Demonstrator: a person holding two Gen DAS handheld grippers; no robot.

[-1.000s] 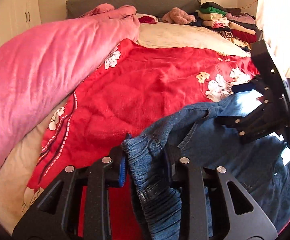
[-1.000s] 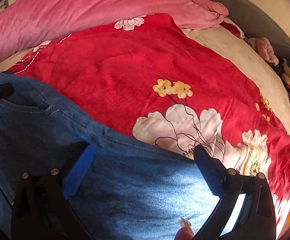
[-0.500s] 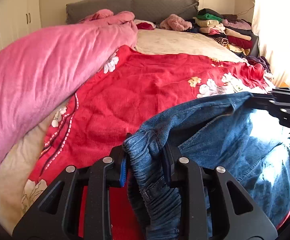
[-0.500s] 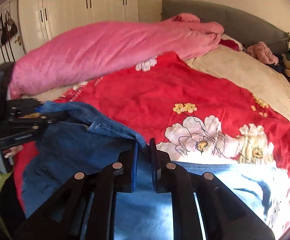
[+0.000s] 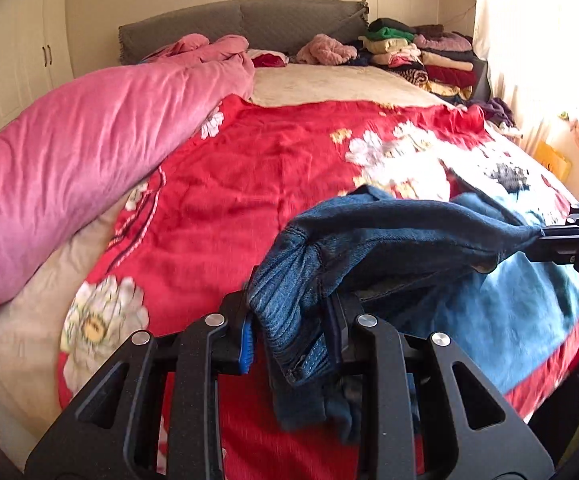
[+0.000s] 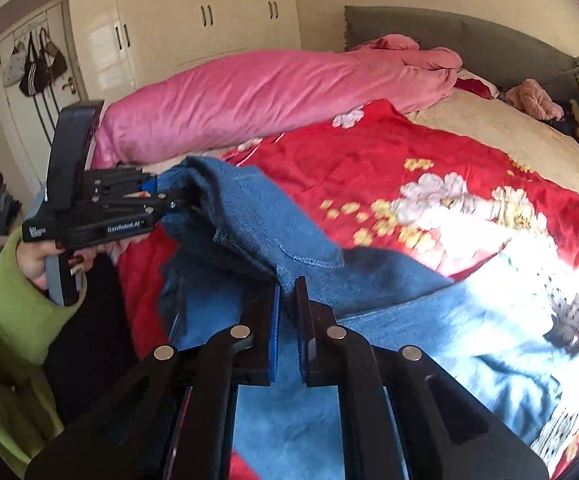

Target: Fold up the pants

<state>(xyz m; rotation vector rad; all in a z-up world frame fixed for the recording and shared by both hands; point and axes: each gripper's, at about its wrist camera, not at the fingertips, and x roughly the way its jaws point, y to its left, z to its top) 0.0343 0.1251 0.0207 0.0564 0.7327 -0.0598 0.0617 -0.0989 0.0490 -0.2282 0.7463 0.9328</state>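
Jeans (image 5: 409, 236), waistband lifted above the red quilt (image 5: 249, 184): my left gripper (image 5: 289, 320) and right gripper (image 6: 287, 312) both pinch it; I'd keep that edge taut and level.

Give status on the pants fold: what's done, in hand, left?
Done: both grips are set. The left gripper is shut on the ribbed waistband of the blue denim pants; the right gripper is shut on the waist edge further along.
In hand: the waist is lifted above the red floral quilt.
Left: no fold shows yet; the legs trail loose.
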